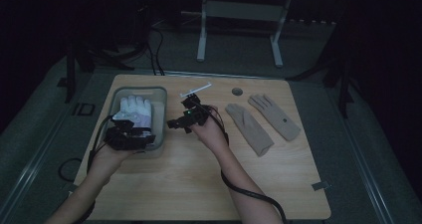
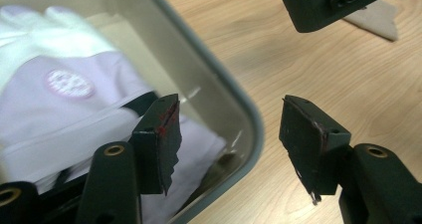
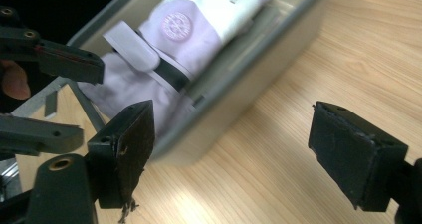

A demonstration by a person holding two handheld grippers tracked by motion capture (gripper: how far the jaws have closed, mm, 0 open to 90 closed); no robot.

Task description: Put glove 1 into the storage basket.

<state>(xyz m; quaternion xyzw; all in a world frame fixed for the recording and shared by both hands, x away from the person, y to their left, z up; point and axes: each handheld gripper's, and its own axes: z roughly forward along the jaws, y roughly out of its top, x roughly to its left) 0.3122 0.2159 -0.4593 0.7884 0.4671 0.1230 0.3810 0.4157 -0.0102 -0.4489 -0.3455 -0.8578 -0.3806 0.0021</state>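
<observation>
A white glove (image 1: 134,110) lies inside the grey bin (image 1: 160,115) at the left of the tabletop (image 1: 199,184). The left claw (image 1: 130,137) hangs over the bin's near rim, jaws spread and pinching nothing, one over the glove's cuff and one outside the rim. The right claw (image 1: 180,124) is just right of the bin, jaws spread wide and empty. Two beige gloves (image 1: 261,122) lie well right of the bin.
</observation>
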